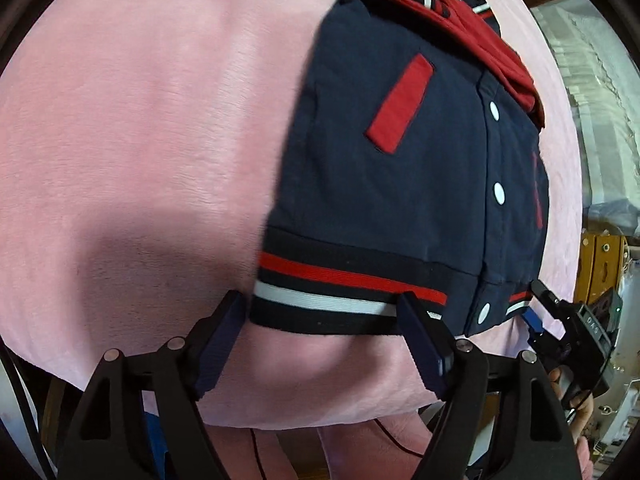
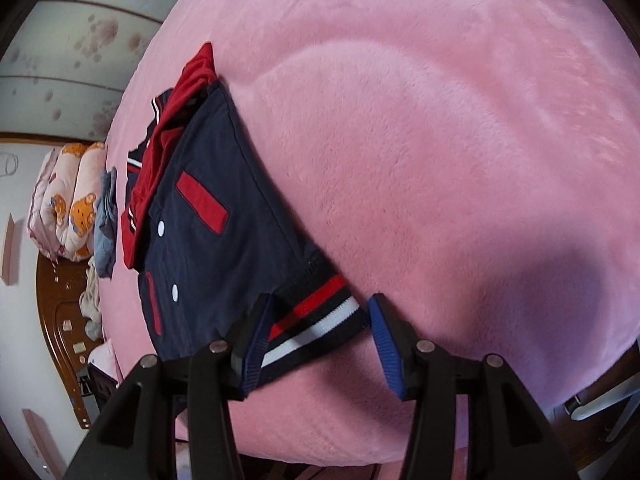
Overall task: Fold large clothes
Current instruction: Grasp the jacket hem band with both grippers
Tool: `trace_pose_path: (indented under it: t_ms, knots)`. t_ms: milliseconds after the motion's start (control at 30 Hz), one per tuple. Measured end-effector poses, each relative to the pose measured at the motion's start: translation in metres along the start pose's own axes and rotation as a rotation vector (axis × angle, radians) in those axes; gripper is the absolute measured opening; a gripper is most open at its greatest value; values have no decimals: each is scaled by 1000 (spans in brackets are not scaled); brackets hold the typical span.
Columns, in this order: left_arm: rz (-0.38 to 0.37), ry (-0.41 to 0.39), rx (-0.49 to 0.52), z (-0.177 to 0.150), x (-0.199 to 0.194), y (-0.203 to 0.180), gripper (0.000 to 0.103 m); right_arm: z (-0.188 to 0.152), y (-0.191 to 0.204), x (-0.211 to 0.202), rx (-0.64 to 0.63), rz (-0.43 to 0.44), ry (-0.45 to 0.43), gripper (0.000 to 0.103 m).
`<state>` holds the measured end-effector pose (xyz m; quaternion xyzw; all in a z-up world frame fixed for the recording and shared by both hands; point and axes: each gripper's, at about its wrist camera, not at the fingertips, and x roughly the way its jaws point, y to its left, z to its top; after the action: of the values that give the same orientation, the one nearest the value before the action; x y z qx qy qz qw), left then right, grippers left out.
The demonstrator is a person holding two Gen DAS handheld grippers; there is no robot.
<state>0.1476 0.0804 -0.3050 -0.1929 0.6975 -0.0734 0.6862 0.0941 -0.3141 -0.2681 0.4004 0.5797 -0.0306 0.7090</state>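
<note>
- Jacket [image 1: 400,184] lies flat on the pink bed [image 1: 140,140], hem [image 1: 340,292] towards us at 6 o'clock.
- Our left tongs [image 1: 324,340] gape wide, straddling the hem; right tongs [image 2: 320,336] half-open around its other corner.
- We'd pinch both corners evenly before lifting.

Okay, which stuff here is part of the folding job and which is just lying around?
For the job:
navy jacket
left gripper
right gripper
pink blanket

Lying about:
bear-print quilt
pale blue garment
</note>
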Motion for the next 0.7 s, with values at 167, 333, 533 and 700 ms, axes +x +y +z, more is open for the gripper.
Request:
trace_pose_path:
  t_ms: [167,333,533,700]
  knots:
    - [-88,-11,-96,-3,-1,5,35,4,0,5,-40,40,45,41]
    - [-164,-45,-207,-11,-7,10,11,1,3,1,-30,105,84,12]
    - [-155,-58,-211,-23,-20,13,10,-9,14,-15,-53,104,75,11]
    - [-167,-45,-198,-31,-25,18,9,-20,17,-23,-89,70,78,10]
